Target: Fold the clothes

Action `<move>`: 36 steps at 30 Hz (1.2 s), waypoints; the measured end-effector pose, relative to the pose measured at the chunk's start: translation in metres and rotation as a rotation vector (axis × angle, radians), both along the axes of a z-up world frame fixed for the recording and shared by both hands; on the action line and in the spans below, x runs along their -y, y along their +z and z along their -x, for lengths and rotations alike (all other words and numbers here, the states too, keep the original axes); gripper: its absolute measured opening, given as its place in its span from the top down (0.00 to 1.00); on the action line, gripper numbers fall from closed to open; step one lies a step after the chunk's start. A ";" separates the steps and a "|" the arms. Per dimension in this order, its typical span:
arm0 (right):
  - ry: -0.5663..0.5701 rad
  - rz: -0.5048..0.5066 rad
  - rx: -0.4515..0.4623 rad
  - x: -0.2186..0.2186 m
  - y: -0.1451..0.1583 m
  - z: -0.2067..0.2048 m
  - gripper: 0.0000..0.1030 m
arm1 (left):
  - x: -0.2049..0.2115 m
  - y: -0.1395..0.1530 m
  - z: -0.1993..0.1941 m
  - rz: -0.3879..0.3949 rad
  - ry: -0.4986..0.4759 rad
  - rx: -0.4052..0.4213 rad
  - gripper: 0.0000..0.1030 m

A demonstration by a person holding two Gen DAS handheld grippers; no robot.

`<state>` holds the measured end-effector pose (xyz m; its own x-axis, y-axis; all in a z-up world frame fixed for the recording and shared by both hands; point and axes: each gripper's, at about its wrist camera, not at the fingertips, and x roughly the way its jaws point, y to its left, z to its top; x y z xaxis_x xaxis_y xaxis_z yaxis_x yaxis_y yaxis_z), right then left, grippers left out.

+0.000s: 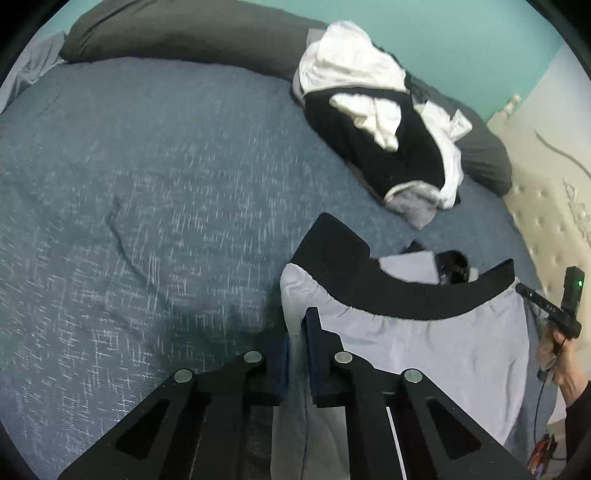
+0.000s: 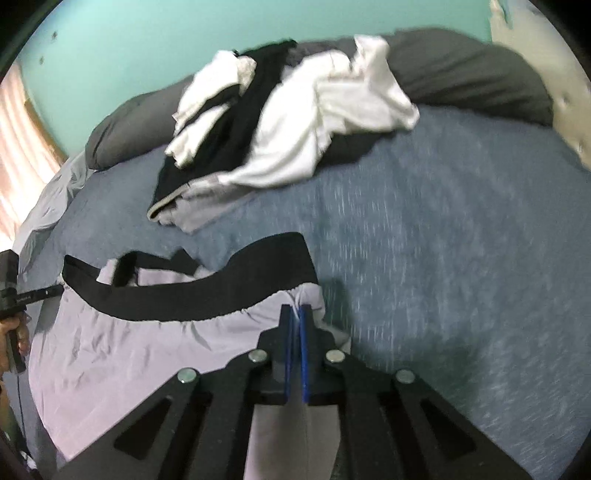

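Tongs, left (image 1: 297, 354) and right (image 2: 295, 347), each clenched on lilac shorts (image 1: 424, 350), apparently at opposite waist corners.

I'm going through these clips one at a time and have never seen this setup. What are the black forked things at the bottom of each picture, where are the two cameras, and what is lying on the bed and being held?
There is no robot arm here. A person holds a hand-held two-finger gripper in each hand, and each carries a wide-angle camera looking forward along its fingers. One picture comes from the left gripper, the other from the right gripper.

Both are shut on the same garment, lavender shorts with a black waistband, each pinching the pale fabric at opposite sides just below the waistband. The shorts lie on a blue bedspread. Further back sits an unfolded pile of black and white clothes, against dark grey pillows. At each picture's edge you glimpse the other gripper in the person's hand.
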<state>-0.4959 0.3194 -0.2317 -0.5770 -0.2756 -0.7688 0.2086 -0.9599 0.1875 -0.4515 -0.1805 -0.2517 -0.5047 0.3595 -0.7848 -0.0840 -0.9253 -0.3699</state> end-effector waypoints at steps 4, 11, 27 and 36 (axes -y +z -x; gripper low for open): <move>-0.003 -0.036 -0.012 0.005 0.011 0.007 0.97 | 0.004 0.008 0.007 -0.002 0.037 -0.022 0.95; -0.029 -0.091 0.065 0.010 -0.023 0.028 0.97 | 0.001 -0.018 0.027 0.036 0.055 0.049 0.94; -0.021 -0.004 -0.050 0.026 0.049 -0.055 0.92 | 0.005 0.060 -0.049 -0.073 0.073 -0.072 0.67; 0.154 0.120 0.095 0.106 0.028 -0.169 0.92 | -0.036 0.054 -0.152 -0.121 -0.024 -0.076 0.67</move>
